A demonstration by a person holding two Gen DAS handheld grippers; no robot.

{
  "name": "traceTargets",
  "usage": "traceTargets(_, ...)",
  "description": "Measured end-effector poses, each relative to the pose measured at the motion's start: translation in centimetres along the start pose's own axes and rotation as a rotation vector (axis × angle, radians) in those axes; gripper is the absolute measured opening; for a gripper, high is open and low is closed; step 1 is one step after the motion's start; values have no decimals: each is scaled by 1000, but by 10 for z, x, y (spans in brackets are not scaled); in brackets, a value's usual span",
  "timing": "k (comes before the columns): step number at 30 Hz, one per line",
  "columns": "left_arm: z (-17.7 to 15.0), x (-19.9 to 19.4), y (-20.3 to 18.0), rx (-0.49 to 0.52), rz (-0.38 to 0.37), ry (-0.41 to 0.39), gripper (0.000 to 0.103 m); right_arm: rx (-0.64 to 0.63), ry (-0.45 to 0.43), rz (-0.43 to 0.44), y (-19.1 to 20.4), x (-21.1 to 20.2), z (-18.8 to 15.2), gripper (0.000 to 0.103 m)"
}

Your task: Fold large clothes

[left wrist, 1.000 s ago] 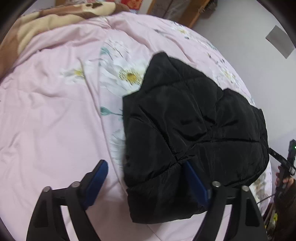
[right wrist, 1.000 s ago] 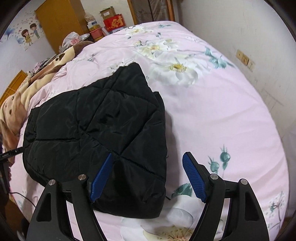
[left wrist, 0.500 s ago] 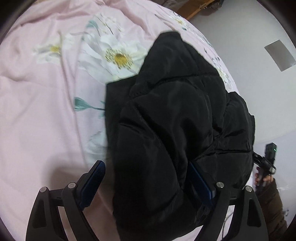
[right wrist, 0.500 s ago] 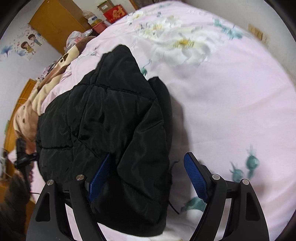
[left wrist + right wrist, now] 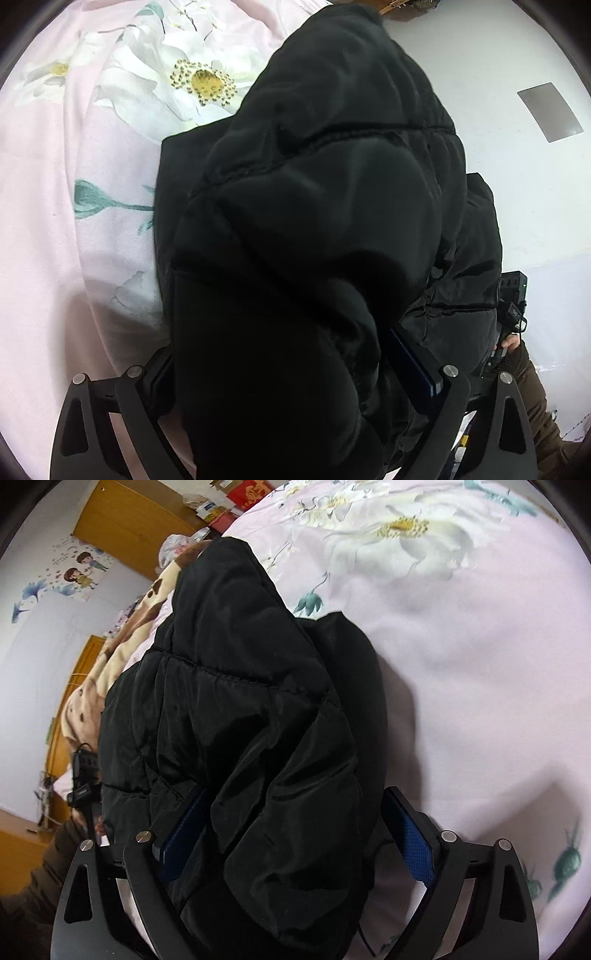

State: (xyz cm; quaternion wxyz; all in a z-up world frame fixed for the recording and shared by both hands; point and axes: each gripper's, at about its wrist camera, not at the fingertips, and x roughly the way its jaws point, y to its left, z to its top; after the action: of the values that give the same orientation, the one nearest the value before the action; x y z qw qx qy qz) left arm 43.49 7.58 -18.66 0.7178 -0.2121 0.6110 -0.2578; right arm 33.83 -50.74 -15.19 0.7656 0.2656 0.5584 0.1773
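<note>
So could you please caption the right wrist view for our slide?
Black puffer jacket bunched between the opening right gripper on a pink floral bedspread.

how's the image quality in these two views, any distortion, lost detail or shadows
Left wrist view: strong fisheye bending with dark corners; the black jacket reads as near-featureless dark, quilting faint. Right wrist view: same bending; seams clearer, and the jacket casts a soft shadow on the pink bedspread.

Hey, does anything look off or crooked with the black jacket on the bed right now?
Nothing looks damaged. The black jacket lies bunched and puffy on the pink floral bedspread, its folded layers uneven, a thick fold between each gripper's opening fingers.
</note>
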Motion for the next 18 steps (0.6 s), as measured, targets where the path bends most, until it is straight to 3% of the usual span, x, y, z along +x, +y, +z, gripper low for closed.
traceTargets(6, 0, 5, -5, -2, -29, 32, 98, -15, 68, 87, -2, 12, 1, 93)
traceTargets(18, -6, 17, -18, -18, -106, 103, 97, -61, 121, 136, 4, 23, 0, 92)
